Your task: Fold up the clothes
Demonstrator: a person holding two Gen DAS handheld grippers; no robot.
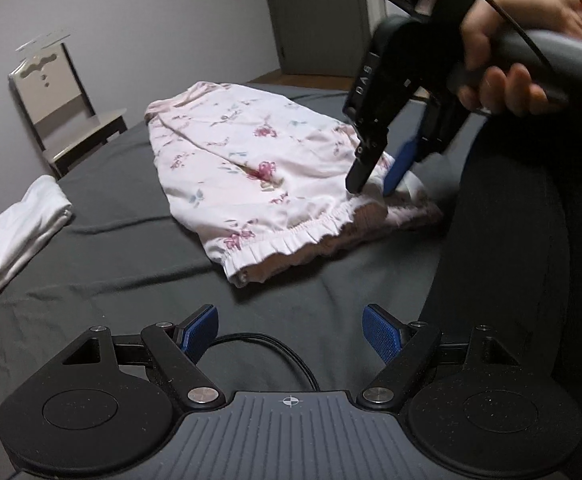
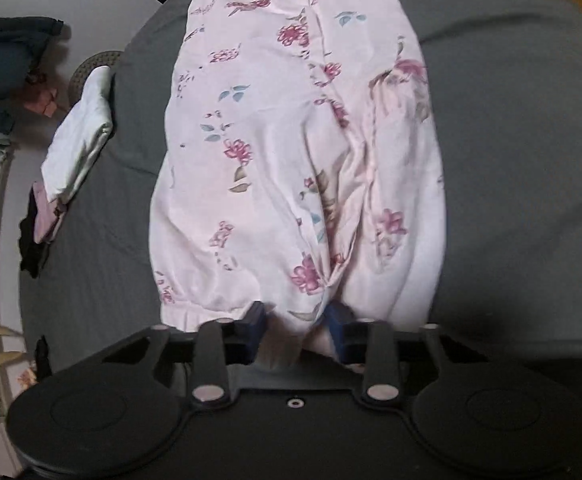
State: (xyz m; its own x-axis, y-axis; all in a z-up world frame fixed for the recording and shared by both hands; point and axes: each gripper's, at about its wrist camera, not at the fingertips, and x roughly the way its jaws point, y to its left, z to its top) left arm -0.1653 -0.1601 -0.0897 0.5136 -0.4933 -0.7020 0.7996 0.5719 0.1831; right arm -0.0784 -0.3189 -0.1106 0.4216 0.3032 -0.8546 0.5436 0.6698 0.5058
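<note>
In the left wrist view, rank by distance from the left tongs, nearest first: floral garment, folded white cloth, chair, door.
From the left tongs:
1. Floral garment, straight ahead on the bed.
2. Folded white cloth, far left on the bed.
3. Chair, beyond the bed, left.
4. Door, back wall.

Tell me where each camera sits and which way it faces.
Left wrist: on the left tongs, open above the grey bed, facing the floral garment, right tongs and the hand holding them.
Right wrist: on the right tongs, looking along the floral garment, whose edge sits between the fingers.
Both views share the garment, the bed and the folded white cloth.
</note>
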